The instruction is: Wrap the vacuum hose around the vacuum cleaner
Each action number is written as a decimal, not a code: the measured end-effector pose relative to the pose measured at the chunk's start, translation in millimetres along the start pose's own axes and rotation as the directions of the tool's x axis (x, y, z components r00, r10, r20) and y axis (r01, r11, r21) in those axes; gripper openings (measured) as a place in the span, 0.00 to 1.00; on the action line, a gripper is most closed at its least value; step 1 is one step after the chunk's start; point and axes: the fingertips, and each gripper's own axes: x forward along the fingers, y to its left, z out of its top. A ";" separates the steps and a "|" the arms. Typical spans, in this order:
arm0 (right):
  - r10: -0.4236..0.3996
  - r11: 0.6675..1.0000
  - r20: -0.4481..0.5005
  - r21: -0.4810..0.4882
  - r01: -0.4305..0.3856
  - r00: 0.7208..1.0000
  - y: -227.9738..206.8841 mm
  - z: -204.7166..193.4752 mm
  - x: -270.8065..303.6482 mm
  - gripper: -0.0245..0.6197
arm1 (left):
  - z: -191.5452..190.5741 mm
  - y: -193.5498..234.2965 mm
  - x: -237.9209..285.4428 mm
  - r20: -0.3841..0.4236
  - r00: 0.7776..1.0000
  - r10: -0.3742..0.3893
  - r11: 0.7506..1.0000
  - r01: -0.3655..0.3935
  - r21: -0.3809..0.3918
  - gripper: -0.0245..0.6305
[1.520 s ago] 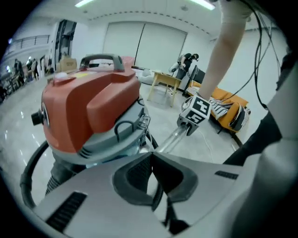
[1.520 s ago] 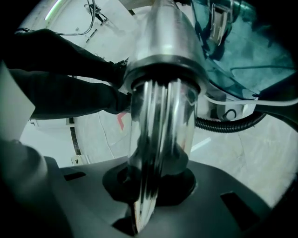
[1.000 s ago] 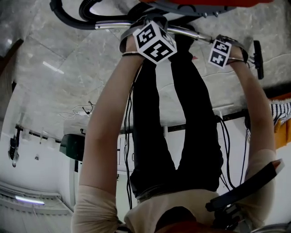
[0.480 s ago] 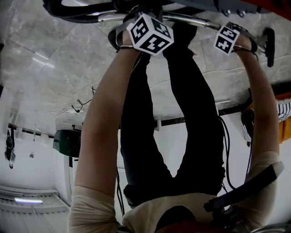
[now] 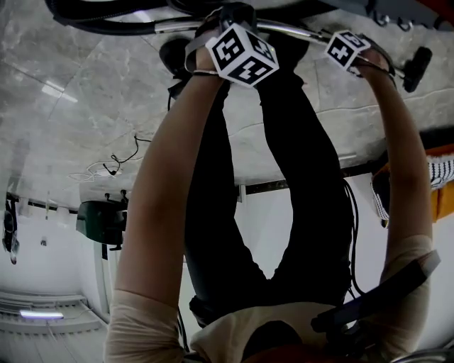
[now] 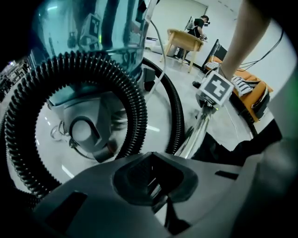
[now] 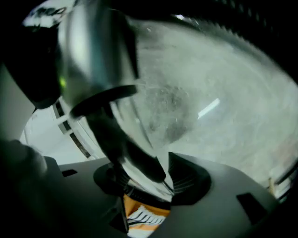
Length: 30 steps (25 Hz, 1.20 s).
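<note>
Right gripper (image 7: 149, 175), fingers just opening, wand (image 7: 88, 51) between them, left gripper (image 6: 156, 185), fingers together beside wand.

Top edge cuts off the vacuum cleaner (image 5: 369, 6) and vacuum hose (image 5: 85, 18); metal tube (image 7: 93, 51) blurred.

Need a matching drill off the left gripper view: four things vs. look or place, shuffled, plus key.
Things:
1. hose
2. tube
3. dust tank
4. table

Descriptions:
A. clear, blue-tinted
B. wooden, at the far back of the room
C. black, ribbed, curled in a loop
D. shiny metal, straight

Pairs: 1-C, 2-D, 3-A, 4-B
</note>
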 end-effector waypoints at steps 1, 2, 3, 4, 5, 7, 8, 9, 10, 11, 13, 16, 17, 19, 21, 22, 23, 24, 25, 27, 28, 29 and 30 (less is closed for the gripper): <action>0.034 0.998 -0.024 0.050 -0.033 0.999 -0.7 -4.3 -3.3 0.39 | -1.7 -2.0 2.5 -0.013 1.000 -0.017 1.000 0.017 -0.002 0.04; 0.047 0.996 -0.033 0.078 -0.045 0.998 -1.2 -8.6 -7.9 0.41 | -3.1 -3.5 3.6 -0.027 0.999 -0.031 0.999 0.031 -0.006 0.04; 0.043 0.995 -0.027 0.090 -0.041 0.999 -1.9 -12.7 -13.3 0.41 | -4.9 -4.0 3.8 -0.042 0.998 -0.044 0.999 0.044 -0.014 0.04; 0.032 0.995 -0.013 0.099 -0.031 0.999 -3.2 -16.9 -19.5 0.41 | -7.0 -2.6 2.9 -0.058 0.997 -0.054 0.998 0.052 -0.027 0.04; 0.023 0.993 0.008 0.114 -0.024 1.000 -5.8 -21.2 -27.0 0.41 | -9.4 1.4 0.6 -0.069 0.996 -0.061 0.997 0.057 -0.047 0.04; 0.017 0.986 0.066 0.166 -0.028 0.998 -16.4 -28.2 -47.4 0.41 | -16.4 13.1 -10.0 -0.079 0.994 -0.081 0.992 0.073 -0.107 0.04; 0.020 0.980 0.103 0.193 -0.040 0.994 -22.7 -30.5 -60.3 0.41 | -21.5 18.7 -18.9 -0.079 0.993 -0.094 0.987 0.082 -0.137 0.04; 0.033 0.975 0.141 0.215 -0.063 0.990 -26.4 -32.7 -74.2 0.41 | -27.6 23.6 -29.7 -0.076 0.992 -0.103 0.983 0.090 -0.162 0.04; 0.072 0.965 0.175 0.236 -0.113 0.982 -23.1 -35.1 -88.0 0.41 | -34.5 27.5 -41.7 -0.073 0.991 -0.111 0.978 0.095 -0.187 0.04; 0.138 0.948 0.208 0.256 -0.190 0.968 -13.1 -37.1 -101.1 0.41 | -42.4 30.6 -53.8 -0.073 0.990 -0.121 0.971 0.102 -0.217 0.04; 0.243 0.908 0.276 0.272 -0.318 0.930 3.6 -37.2 -130.0 0.41 | -60.9 31.6 -76.8 -0.094 0.979 -0.180 0.944 0.145 -0.296 0.04; 0.298 0.879 0.421 0.229 -0.418 0.857 22.2 -24.9 -191.1 0.41 | -65.8 20.6 -111.7 -0.077 0.937 -0.341 0.871 0.284 -0.402 0.04; 0.305 0.875 0.470 0.205 -0.439 0.828 32.5 -19.0 -215.6 0.41 | -59.0 18.7 -124.8 -0.048 0.927 -0.372 0.853 0.321 -0.412 0.04; 0.294 0.877 0.561 0.162 -0.451 0.774 52.8 -8.2 -265.7 0.40 | -41.9 20.5 -153.0 0.003 0.921 -0.389 0.843 0.357 -0.402 0.04; 0.237 0.894 0.648 0.147 -0.424 0.724 64.6 -4.4 -313.4 0.11 | -24.5 27.7 -180.9 0.030 0.926 -0.375 0.855 0.359 -0.375 0.04; 0.207 0.900 0.685 0.147 -0.411 0.699 69.1 -5.9 -334.4 0.05 | -18.5 30.1 -194.0 0.035 0.928 -0.371 0.859 0.357 -0.367 0.04; 0.187 0.901 0.715 0.148 -0.407 0.674 75.4 -9.3 -352.8 0.05 | -15.3 30.3 -206.8 0.038 0.929 -0.369 0.858 0.356 -0.371 0.04; 0.179 0.899 0.737 0.146 -0.413 0.651 84.8 -13.9 -368.3 0.05 | -13.6 28.6 -220.2 0.043 0.929 -0.369 0.850 0.355 -0.388 0.04; 0.180 0.893 0.754 0.144 -0.426 0.632 98.0 -19.9 -381.3 0.05 | -11.6 25.1 -235.0 0.056 0.929 -0.366 0.837 0.355 -0.416 0.04; 0.186 0.869 0.783 0.150 -0.471 0.593 130.7 -34.2 -405.6 0.05 | -3.0 14.3 -269.3 0.109 0.926 -0.362 0.802 0.369 -0.469 0.04; 0.186 0.846 0.807 0.159 -0.509 0.561 144.3 -40.3 -420.7 0.05 | 3.5 9.5 -287.0 0.138 0.922 -0.362 0.789 0.382 -0.481 0.04; 0.181 0.810 0.842 0.166 -0.562 0.509 153.1 -44.3 -439.5 0.05 | 11.2 6.7 -304.0 0.163 0.918 -0.361 0.784 0.394 -0.480 0.04; 0.171 0.759 0.884 0.163 -0.630 0.435 157.7 -46.2 -462.7 0.05 | 19.5 5.3 -320.2 0.179 0.916 -0.360 0.789 0.401 -0.466 0.04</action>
